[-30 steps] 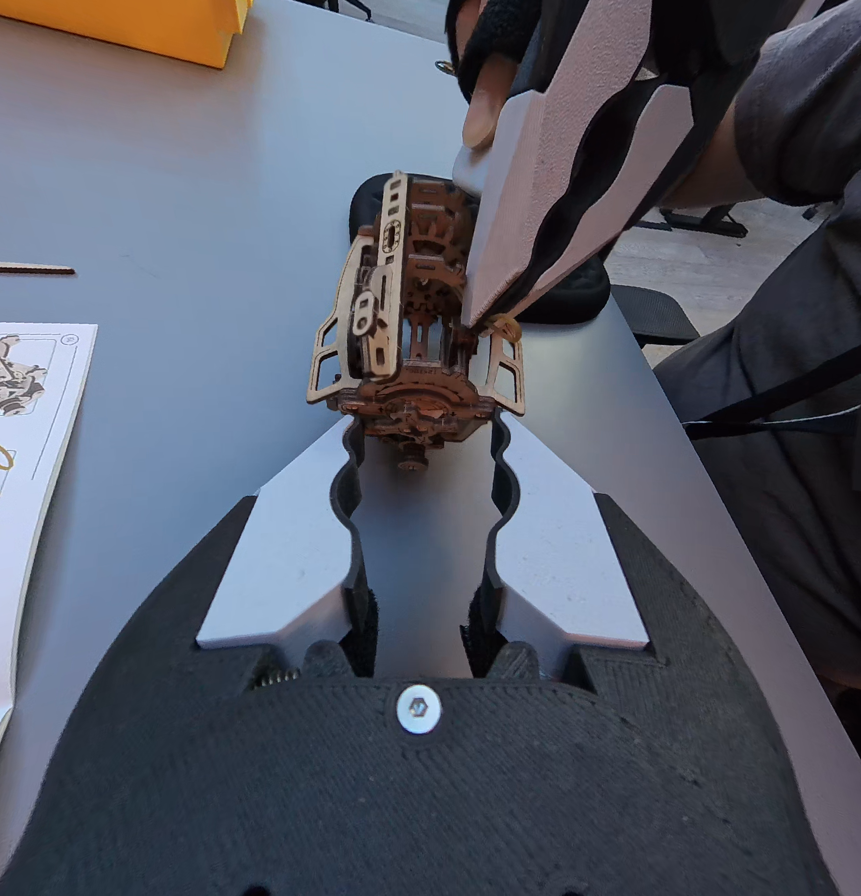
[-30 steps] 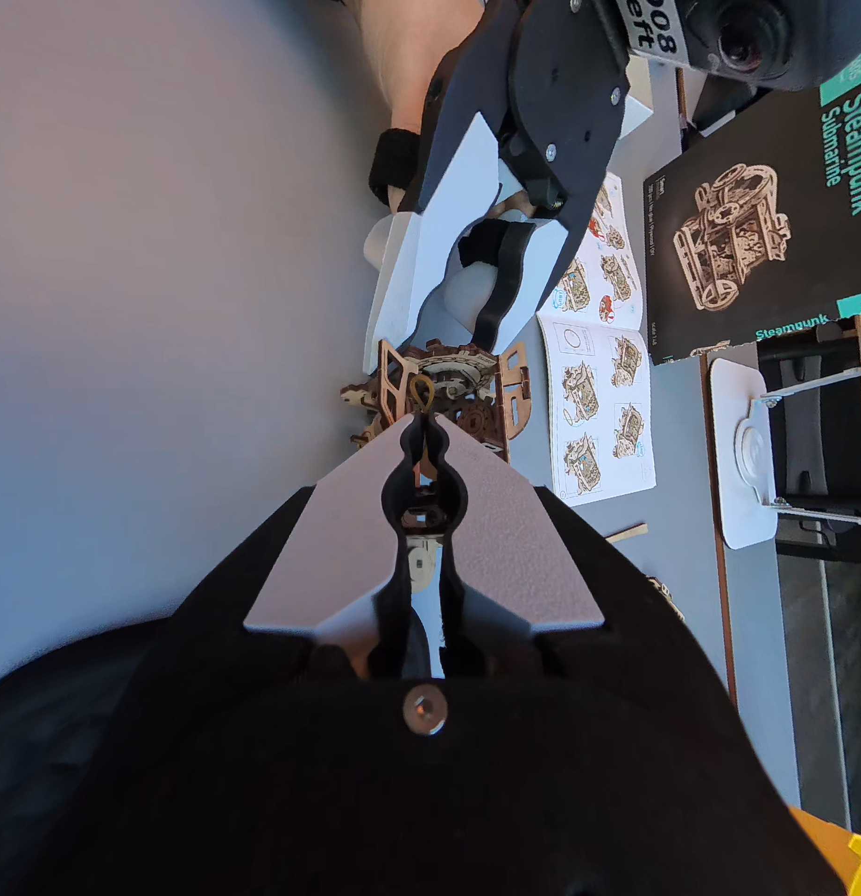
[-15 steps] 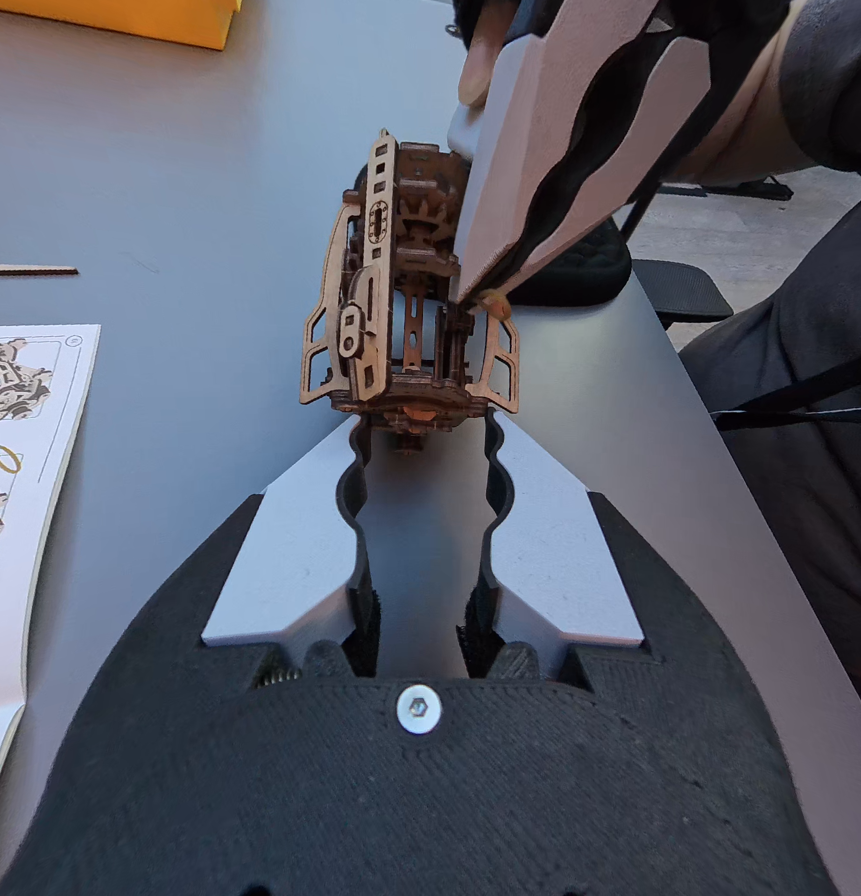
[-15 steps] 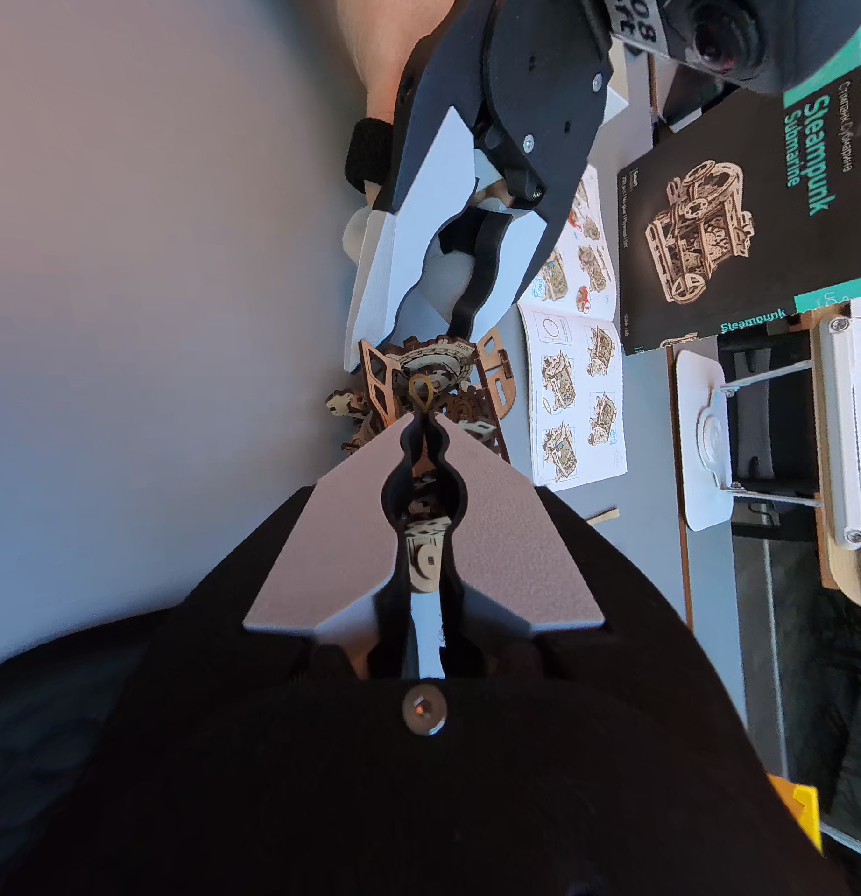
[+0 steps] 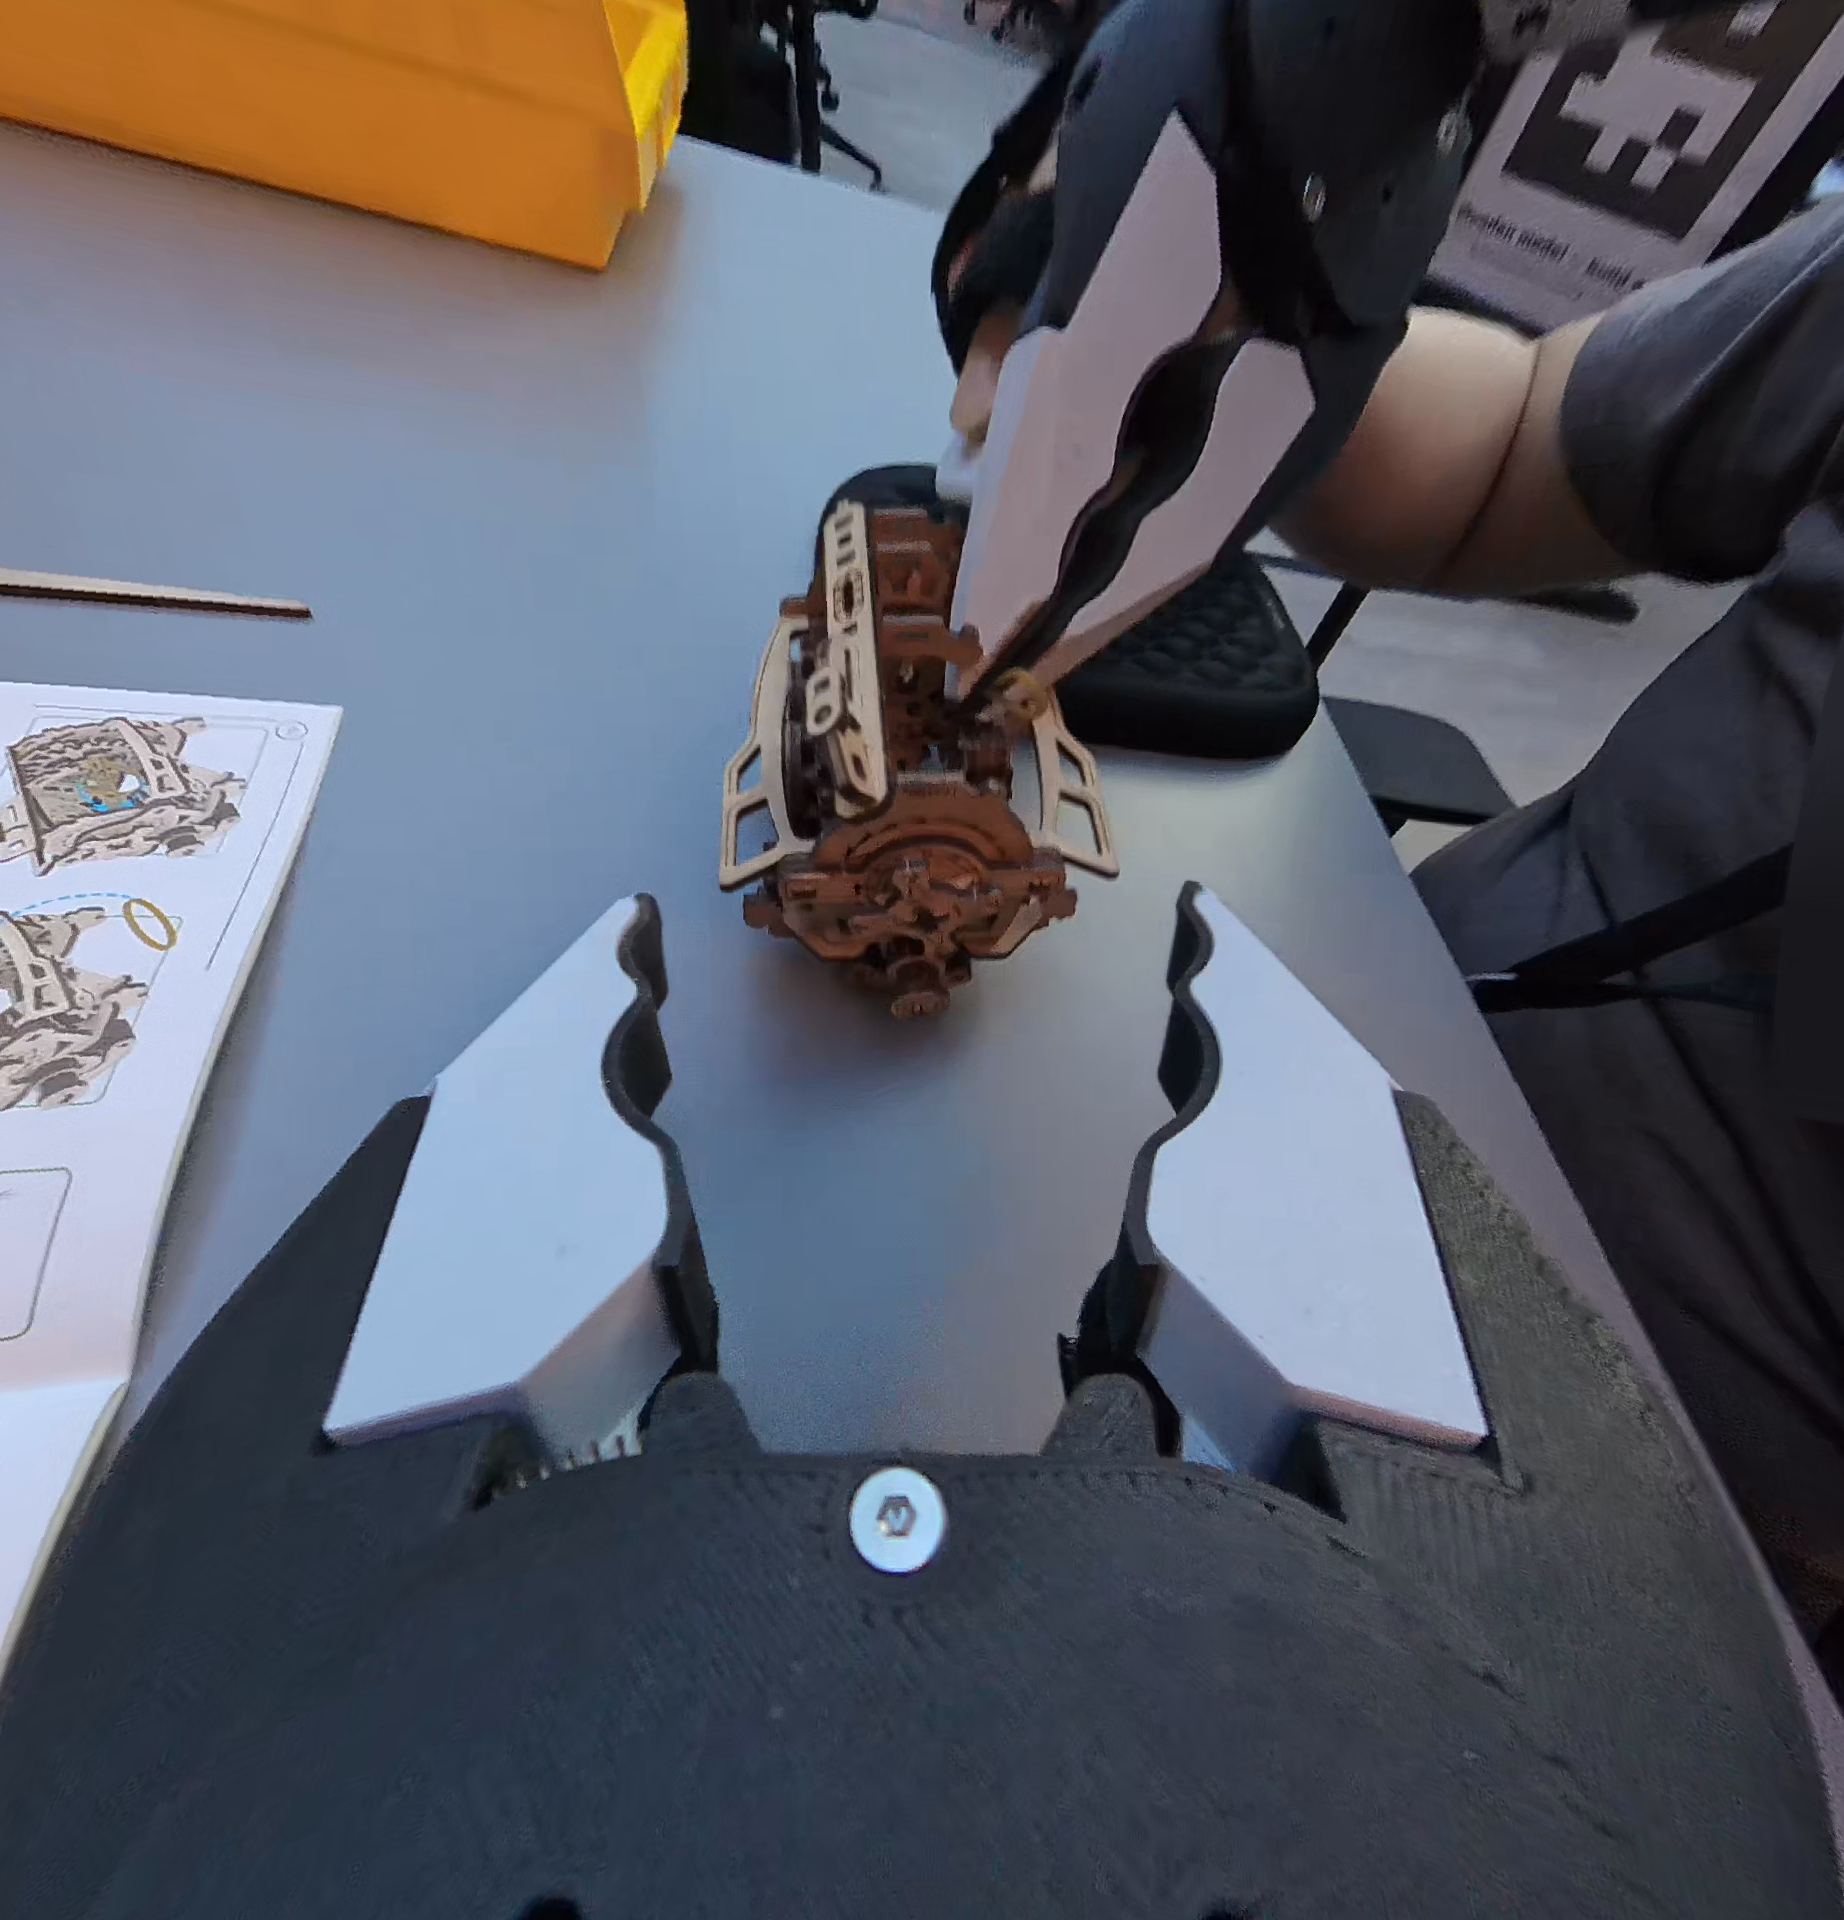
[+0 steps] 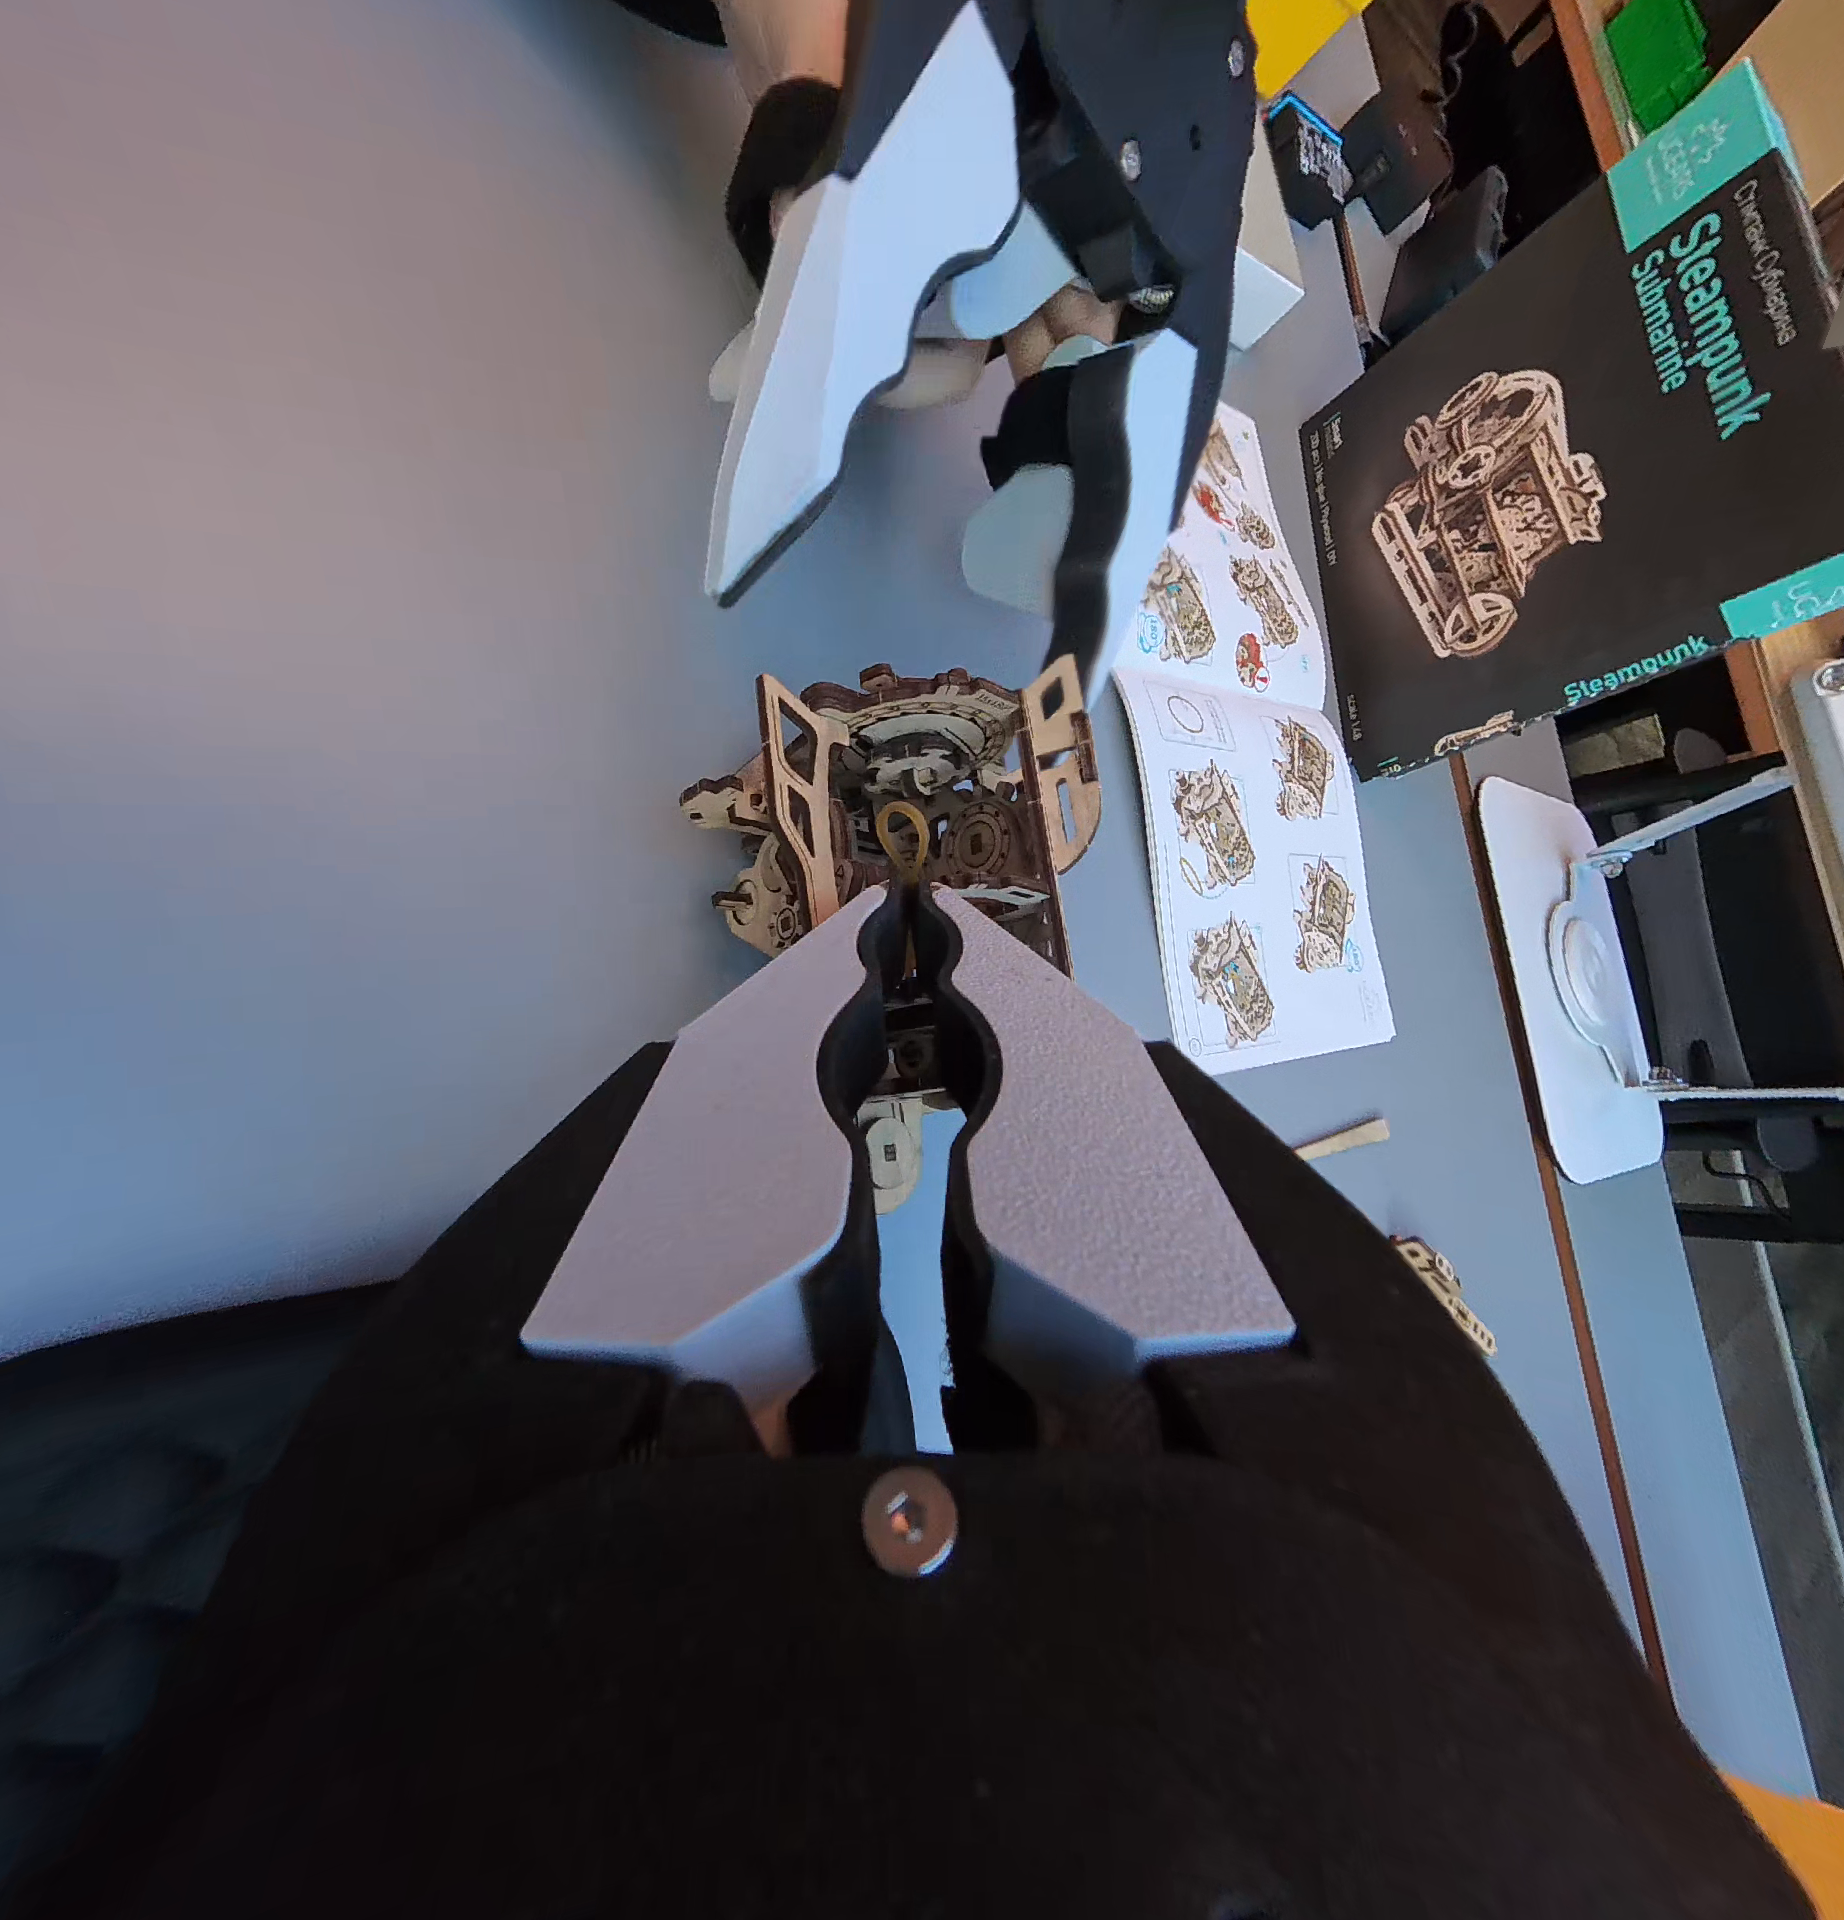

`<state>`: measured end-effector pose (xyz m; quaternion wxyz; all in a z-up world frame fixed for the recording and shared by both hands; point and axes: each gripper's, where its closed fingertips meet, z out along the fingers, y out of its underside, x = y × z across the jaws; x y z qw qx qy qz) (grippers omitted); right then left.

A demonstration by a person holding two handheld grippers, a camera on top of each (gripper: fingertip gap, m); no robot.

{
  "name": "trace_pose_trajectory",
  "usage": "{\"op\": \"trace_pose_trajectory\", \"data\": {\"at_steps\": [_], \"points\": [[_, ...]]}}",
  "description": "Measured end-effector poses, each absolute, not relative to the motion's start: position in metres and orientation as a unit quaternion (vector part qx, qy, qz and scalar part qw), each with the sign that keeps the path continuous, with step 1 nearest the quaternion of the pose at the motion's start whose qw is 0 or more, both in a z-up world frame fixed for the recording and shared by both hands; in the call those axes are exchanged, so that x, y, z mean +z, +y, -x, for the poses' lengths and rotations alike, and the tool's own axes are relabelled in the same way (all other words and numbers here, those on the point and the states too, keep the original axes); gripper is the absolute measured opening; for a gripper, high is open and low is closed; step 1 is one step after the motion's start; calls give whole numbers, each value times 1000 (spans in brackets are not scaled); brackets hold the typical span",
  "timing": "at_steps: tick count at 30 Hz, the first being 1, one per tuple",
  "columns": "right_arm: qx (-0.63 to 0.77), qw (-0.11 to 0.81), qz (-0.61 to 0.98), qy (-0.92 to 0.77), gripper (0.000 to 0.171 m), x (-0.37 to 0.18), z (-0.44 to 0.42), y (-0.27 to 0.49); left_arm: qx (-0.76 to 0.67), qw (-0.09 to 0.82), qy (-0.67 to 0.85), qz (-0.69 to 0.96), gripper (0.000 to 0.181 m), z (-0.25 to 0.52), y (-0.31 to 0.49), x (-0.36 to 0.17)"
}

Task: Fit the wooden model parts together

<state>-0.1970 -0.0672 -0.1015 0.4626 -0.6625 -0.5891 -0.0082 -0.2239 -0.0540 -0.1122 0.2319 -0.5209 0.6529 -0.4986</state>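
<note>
The wooden model sits on the grey table a little above the centre of the left wrist view, its round geared face turned toward the camera and its long axis running away up the frame. The left gripper has its two fingers spread wide, one tip at each side of the frame's middle, and the model lies just ahead of the gap, touching neither finger. The right gripper has its jaws pressed together on a small rubber band, whose loop sticks out past the tips and hangs over the model's gear works at the centre of the right wrist view. In the left wrist view that same gripper comes down from the upper right, its tips and the band at the model's upper right edge. So the right gripper is the nearer one, and the coming move likely turns on how the loop lines up with a peg or gear directly beneath it; whether the band already touches wood I cannot tell. An instruction booklet lies open at the left edge, a yellow bin at the upper left.
</note>
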Motion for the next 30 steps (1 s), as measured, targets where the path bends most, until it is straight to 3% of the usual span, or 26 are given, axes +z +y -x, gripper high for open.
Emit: {"op": "trace_pose_trajectory", "data": {"at_steps": [3,8,19,30], "points": [[-9,467,655,-594,0,-102,201,-68,-541,232,617,522,101,216,-56,-99],[-15,470,652,-595,0,-102,203,-67,-487,269,645,523,101,208,-56,-111],[-26,466,646,-605,0,-102,205,-69,-490,324,654,477,36,216,-60,-96],[-32,464,638,-613,0,-104,207,-71,-492,342,643,477,31,214,-59,-95]]}}
